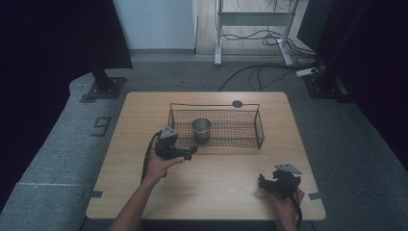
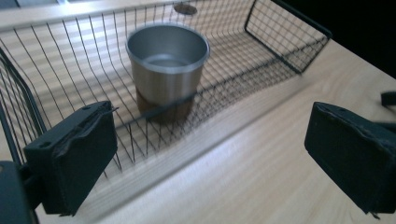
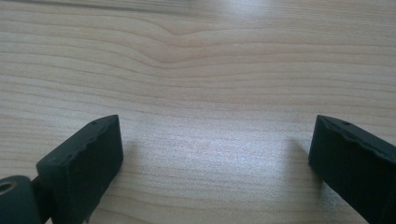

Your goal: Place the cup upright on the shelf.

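A steel cup stands upright and empty inside a black wire basket at the middle of the wooden table. My left gripper is open just outside the basket's near left corner, its jaws wide apart and pointing toward the cup, nothing between them. My right gripper is open low over bare wood near the front right of the table, jaws wide apart, holding nothing.
A small dark round disc lies on the table behind the basket. A black stand base and cables sit on the floor beyond the table. Bare tabletop lies between the two grippers.
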